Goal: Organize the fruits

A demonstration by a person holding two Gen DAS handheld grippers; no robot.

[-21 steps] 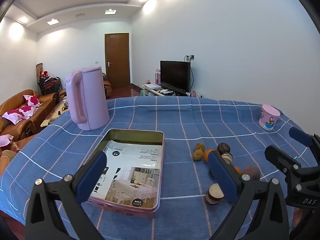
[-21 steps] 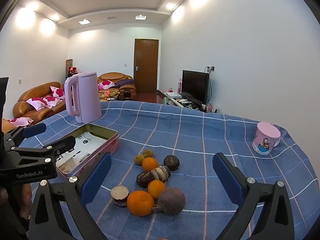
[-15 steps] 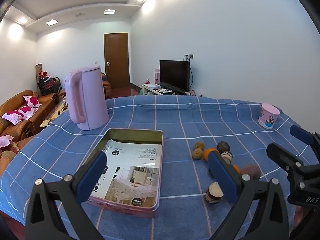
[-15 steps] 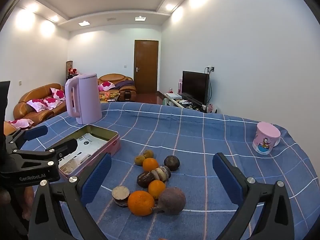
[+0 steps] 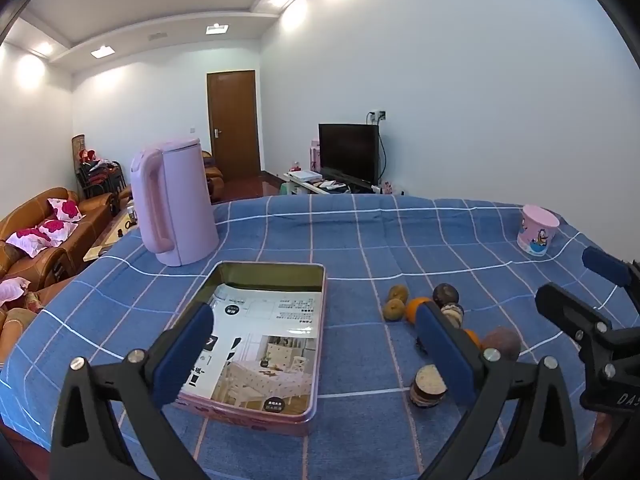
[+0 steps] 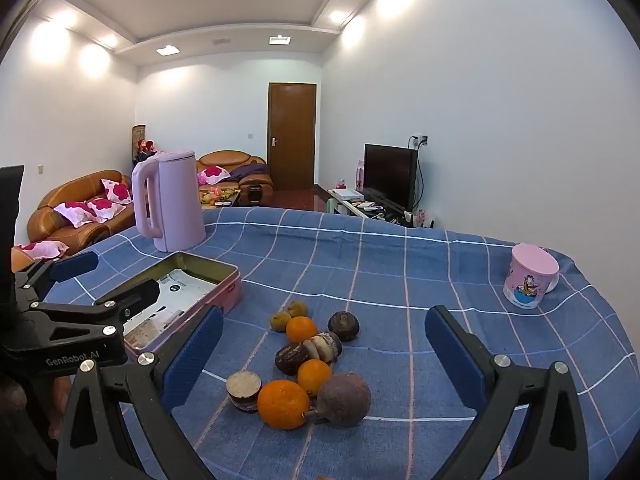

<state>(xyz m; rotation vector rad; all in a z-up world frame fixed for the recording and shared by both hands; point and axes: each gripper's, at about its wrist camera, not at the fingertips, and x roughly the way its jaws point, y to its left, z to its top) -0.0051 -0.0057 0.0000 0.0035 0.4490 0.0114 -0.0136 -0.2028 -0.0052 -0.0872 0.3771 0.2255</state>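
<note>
A cluster of fruits lies on the blue checked tablecloth: a large orange (image 6: pixel 283 403), two smaller oranges (image 6: pixel 313 376), dark brown round fruits (image 6: pixel 343 399), a cut half fruit (image 6: pixel 243 390) and two small green-brown ones (image 6: pixel 280 320). An open pink tin box (image 5: pixel 262 344) lined with printed paper sits left of them; it also shows in the right wrist view (image 6: pixel 184 292). My left gripper (image 5: pixel 316 344) is open and empty above the tin's near end. My right gripper (image 6: pixel 324 354) is open and empty, above the fruits (image 5: pixel 428 385).
A pink electric kettle (image 5: pixel 172 208) stands behind the tin. A pink cartoon mug (image 6: pixel 529 280) stands at the table's far right edge. Sofas lie beyond the table's left edge, a TV beyond the far edge.
Both views shifted only slightly; the scene sits a little lower in the frames. Nothing was grasped or moved on the table.
</note>
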